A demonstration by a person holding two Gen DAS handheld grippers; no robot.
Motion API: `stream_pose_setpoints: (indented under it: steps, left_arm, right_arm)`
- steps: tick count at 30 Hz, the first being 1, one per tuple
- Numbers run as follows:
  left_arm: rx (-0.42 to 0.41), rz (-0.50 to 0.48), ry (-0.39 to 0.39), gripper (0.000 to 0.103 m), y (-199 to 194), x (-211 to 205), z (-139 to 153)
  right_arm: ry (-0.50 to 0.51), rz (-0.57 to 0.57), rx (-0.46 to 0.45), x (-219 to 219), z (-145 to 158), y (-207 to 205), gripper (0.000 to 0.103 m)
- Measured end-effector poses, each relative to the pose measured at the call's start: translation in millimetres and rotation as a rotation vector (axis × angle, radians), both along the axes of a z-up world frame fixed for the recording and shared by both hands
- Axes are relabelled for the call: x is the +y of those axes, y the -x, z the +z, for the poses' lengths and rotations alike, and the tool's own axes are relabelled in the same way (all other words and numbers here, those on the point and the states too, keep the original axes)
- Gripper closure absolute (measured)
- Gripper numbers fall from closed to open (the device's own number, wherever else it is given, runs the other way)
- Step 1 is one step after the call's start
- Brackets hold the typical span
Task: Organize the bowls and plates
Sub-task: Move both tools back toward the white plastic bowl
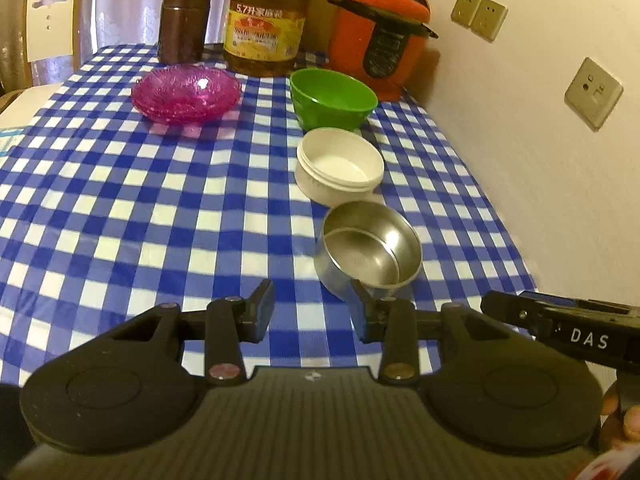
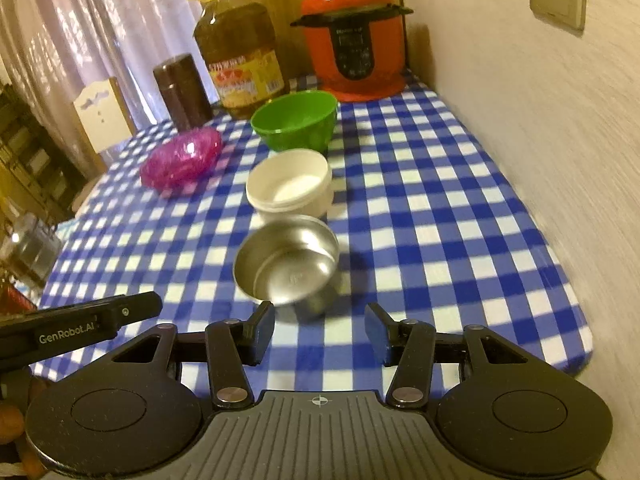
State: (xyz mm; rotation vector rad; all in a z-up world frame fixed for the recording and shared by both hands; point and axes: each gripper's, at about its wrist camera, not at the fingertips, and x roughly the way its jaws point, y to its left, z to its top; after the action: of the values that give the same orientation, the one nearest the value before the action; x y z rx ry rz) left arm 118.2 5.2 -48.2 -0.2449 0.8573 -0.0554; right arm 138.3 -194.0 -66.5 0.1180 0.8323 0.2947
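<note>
On the blue-checked tablecloth stand a steel bowl, a white bowl, a green bowl and a stack of pink glass plates, all in a rough row. The steel bowl has a second steel bowl nested in it. The same things show in the right wrist view: steel bowl, white bowl, green bowl, pink plates. My left gripper is open and empty, just short of the steel bowl. My right gripper is open and empty, also just before it.
A red pressure cooker, a large oil bottle and a brown canister stand at the back. A wall with sockets runs along the right. A chair stands at the far left.
</note>
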Motion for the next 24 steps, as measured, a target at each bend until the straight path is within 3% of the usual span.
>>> stream_pose_setpoints:
  steps: [8,24]
  left_arm:
    - [0.010,0.003,0.004,0.067,4,0,1]
    - [0.013,0.015,0.001,0.067,-3,0,4]
  right_arm:
    - [0.030,-0.010,0.006,-10,-1,12,0.053]
    - [-0.003,-0.028,0.000,-12,2,0,0.053]
